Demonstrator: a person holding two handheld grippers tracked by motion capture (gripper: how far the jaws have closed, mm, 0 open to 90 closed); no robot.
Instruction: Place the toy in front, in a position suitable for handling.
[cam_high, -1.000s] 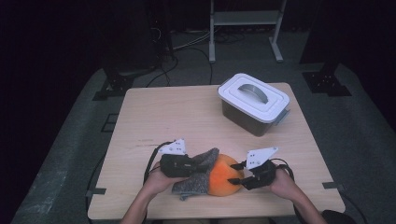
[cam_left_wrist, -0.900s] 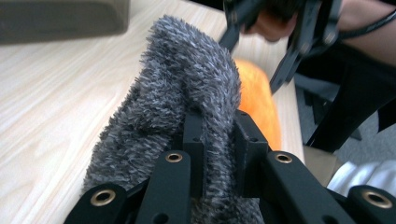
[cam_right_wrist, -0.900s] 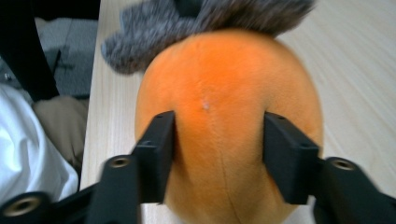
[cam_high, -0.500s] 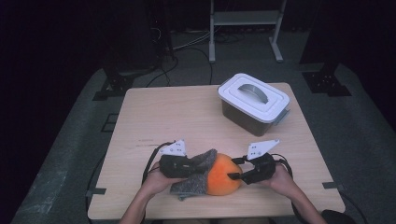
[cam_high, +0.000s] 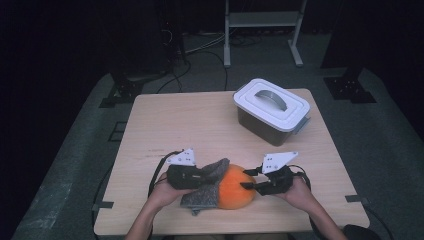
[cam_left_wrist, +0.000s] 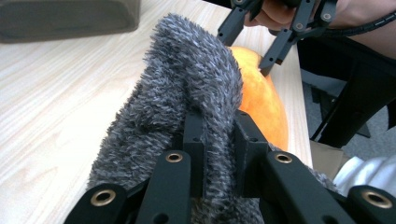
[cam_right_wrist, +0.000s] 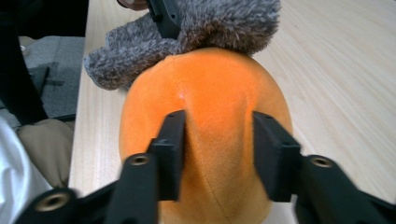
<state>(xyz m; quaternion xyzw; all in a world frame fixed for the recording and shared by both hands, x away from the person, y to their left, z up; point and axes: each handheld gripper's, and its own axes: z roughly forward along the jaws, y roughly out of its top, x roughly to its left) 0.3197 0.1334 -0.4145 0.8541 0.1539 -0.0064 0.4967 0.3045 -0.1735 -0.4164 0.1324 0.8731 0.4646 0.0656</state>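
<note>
Near the table's front edge, right gripper has just been closing, jaws pinching the orange plush; left gripper clamps the grey fuzzy cover (half-draped over the plush), so stripping looks underway.

Bright lit table, dark surroundings, close foreground soft, no glare
</note>
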